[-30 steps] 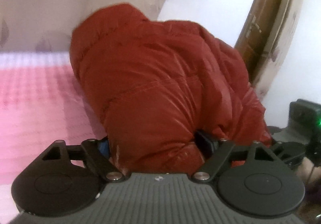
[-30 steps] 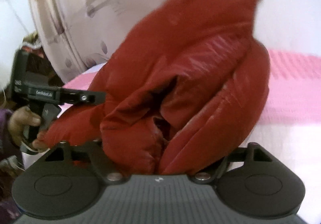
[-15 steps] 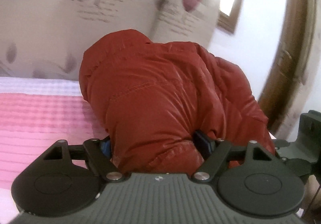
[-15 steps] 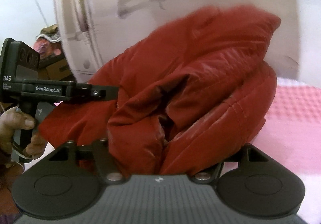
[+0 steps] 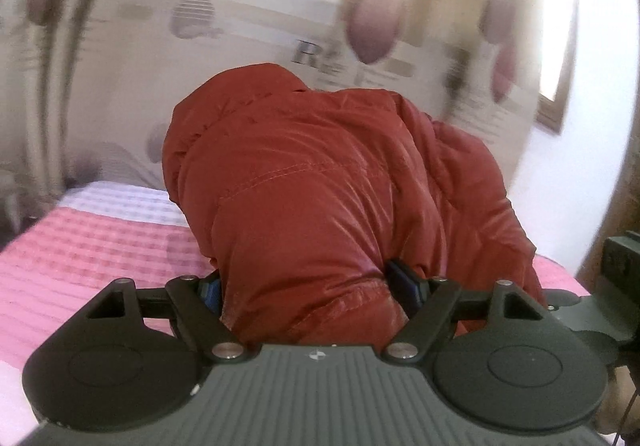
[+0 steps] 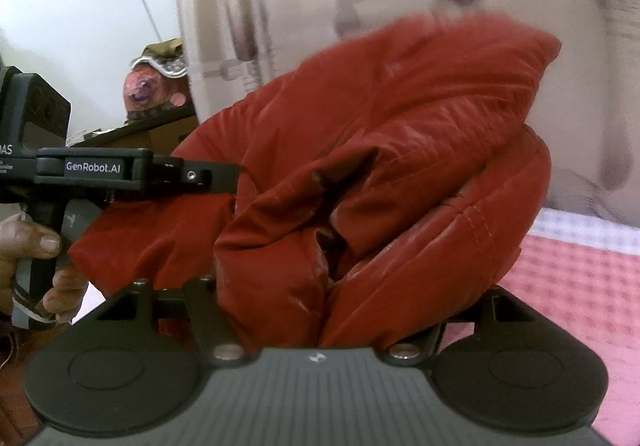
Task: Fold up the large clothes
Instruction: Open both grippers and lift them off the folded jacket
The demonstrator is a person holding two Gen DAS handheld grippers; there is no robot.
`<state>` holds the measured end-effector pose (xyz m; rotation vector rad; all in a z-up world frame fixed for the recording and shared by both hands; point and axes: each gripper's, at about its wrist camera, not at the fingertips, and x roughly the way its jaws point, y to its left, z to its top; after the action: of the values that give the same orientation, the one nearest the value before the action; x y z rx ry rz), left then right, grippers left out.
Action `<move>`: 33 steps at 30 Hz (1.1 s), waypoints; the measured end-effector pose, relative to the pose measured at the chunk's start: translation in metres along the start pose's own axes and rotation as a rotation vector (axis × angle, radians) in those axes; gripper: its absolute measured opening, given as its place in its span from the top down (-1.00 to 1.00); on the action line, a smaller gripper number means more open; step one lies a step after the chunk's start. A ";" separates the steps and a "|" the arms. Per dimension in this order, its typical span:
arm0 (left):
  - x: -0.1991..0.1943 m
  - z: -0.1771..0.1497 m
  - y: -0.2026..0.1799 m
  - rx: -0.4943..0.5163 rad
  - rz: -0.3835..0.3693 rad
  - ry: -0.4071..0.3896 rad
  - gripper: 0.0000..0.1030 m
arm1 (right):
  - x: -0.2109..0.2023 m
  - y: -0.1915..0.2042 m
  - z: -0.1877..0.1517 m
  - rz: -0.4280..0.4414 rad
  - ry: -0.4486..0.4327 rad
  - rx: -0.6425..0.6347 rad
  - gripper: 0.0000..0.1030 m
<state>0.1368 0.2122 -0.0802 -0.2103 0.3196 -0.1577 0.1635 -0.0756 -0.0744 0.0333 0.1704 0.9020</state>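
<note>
A puffy red jacket [image 5: 320,198] is bunched up and held above a pink bed cover [image 5: 80,258]. My left gripper [image 5: 312,286] is shut on a thick fold of the jacket; its blue pads barely show at either side of the cloth. My right gripper [image 6: 328,298] is shut on another folded part of the same jacket [image 6: 380,166], and its fingertips are hidden by the cloth. The left gripper also shows in the right wrist view [image 6: 224,178], clamped into the jacket's left side, with a hand on its handle.
The bed with the pink checked cover [image 6: 580,286] lies below and to the right. A patterned curtain [image 5: 240,26] hangs behind, blurred. A window [image 5: 556,46] and a wooden door edge are at the right. A shelf with a bundle [image 6: 156,86] stands at the left.
Both grippers have swung and lifted with the jacket still held; the background has shifted from the door and wall toward the curtain. The grips have not changed.
</note>
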 end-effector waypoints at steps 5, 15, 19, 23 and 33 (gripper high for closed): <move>-0.001 -0.002 0.039 -0.041 0.045 0.002 -0.49 | 0.040 0.014 0.007 0.034 0.033 -0.022 -0.29; 0.010 -0.033 0.079 -0.086 0.077 0.032 -0.51 | 0.085 0.019 -0.008 0.059 0.105 -0.009 -0.29; 0.007 -0.043 0.083 -0.102 0.104 0.017 -0.67 | 0.086 0.010 -0.011 0.083 0.117 0.037 -0.31; 0.006 -0.047 0.076 -0.067 0.161 0.005 -0.95 | 0.088 0.001 -0.017 0.105 0.117 0.087 -0.43; -0.001 -0.045 0.041 0.112 0.323 -0.048 -1.00 | 0.080 -0.009 -0.022 0.114 0.118 0.219 -0.72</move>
<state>0.1258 0.2441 -0.1309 -0.0494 0.2925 0.1484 0.2151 -0.0194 -0.1078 0.1949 0.3796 0.9959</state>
